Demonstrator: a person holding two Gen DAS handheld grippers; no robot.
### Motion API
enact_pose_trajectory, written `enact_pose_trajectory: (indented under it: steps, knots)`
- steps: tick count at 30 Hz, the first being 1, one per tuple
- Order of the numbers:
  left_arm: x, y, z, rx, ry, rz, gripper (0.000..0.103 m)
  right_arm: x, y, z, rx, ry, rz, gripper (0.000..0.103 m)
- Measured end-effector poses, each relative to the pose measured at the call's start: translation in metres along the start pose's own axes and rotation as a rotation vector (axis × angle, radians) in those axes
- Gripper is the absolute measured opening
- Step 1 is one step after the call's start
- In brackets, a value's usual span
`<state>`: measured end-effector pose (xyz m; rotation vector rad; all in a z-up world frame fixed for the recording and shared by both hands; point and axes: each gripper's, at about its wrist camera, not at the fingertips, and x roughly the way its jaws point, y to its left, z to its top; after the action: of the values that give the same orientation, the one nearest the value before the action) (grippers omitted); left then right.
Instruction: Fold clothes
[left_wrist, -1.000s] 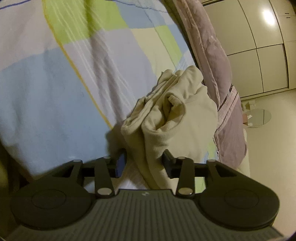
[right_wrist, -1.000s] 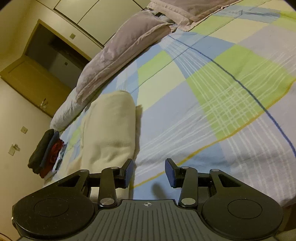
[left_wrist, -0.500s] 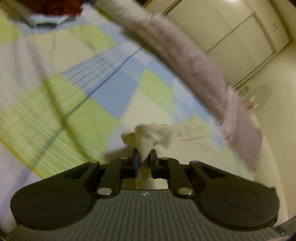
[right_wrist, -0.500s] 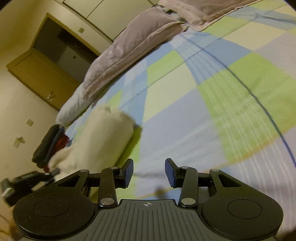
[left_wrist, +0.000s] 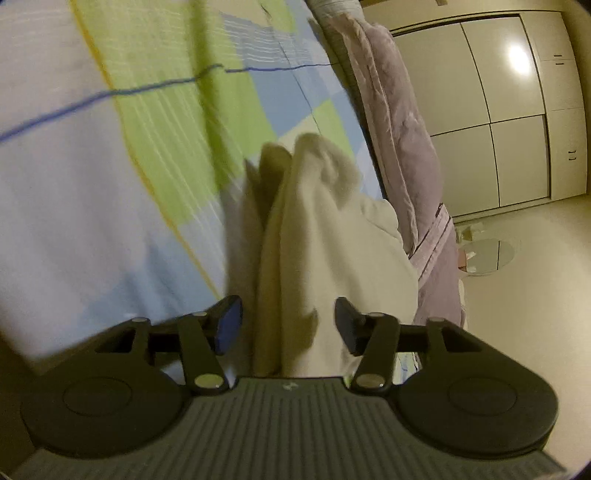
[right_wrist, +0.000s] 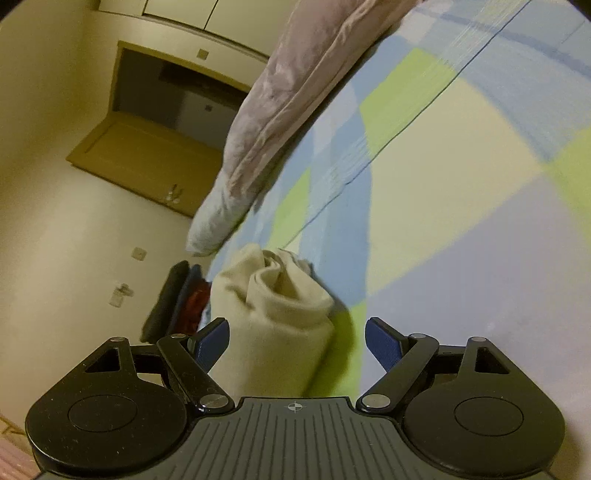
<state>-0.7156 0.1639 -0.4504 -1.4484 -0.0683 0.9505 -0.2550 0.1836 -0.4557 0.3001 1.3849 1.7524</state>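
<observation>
Checked blue-green bed sheet: soft, limp cream fleece garment lies between opening left gripper and right gripper, both unclamped; pinch folded edges.

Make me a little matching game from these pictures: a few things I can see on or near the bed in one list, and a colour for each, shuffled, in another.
Things:
1. folded garment
2. bedsheet
3. quilt
4. clothes pile

Colours:
A. dusty mauve
B. black and red
C. cream
D. blue, green and pale checks

Pairs: 1-C, 2-D, 3-A, 4-B
</observation>
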Motion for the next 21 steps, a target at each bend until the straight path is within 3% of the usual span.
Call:
enact_pose_trajectory:
  steps: [1,2,3,4,5,8,11,14,16,17,18,19,21]
  knots:
    - [0.006,-0.002,0.002,0.004,0.006,-0.001,0.008,0.007,0.001,0.001,-0.004,0.002,0.007,0.084]
    - [0.011,-0.003,0.007,-0.005,0.016,-0.006,0.008,0.012,0.003,0.002,-0.012,0.009,0.017,0.083]
    - [0.011,-0.004,0.011,0.001,0.023,-0.012,0.007,0.018,0.006,0.002,-0.019,0.021,0.012,0.072]
    - [0.010,-0.007,0.015,0.017,0.029,-0.019,0.006,0.020,0.009,0.000,-0.014,0.032,-0.004,0.053]
    - [0.006,-0.012,0.019,0.055,0.029,-0.031,0.006,0.019,0.013,-0.003,0.001,0.039,-0.019,0.029]
    - [-0.017,-0.023,0.047,0.128,0.023,-0.062,0.006,0.016,0.024,-0.012,0.045,0.058,-0.063,0.021]
    - [-0.034,-0.022,0.083,0.189,-0.001,-0.024,0.006,0.004,0.043,-0.039,0.135,0.102,-0.078,0.019]
    - [-0.021,-0.010,0.107,0.212,0.072,0.036,0.010,0.004,0.053,-0.069,0.142,0.143,-0.119,0.020]
    - [-0.016,-0.007,0.112,0.205,0.091,0.036,0.012,0.004,0.052,-0.069,0.087,0.117,-0.155,0.034]
    - [-0.020,-0.010,0.114,0.229,0.074,0.021,0.013,0.001,0.052,-0.063,0.056,0.083,-0.187,0.052]
    - [-0.024,-0.014,0.115,0.254,0.057,0.006,0.020,-0.003,0.055,-0.056,0.021,0.045,-0.205,0.053]
    - [-0.027,-0.017,0.118,0.274,0.037,-0.007,0.034,-0.007,0.061,-0.049,-0.017,0.003,-0.211,0.053]
    - [-0.026,-0.023,0.125,0.287,-0.026,-0.025,0.045,-0.014,0.071,-0.033,-0.080,-0.074,-0.203,0.053]
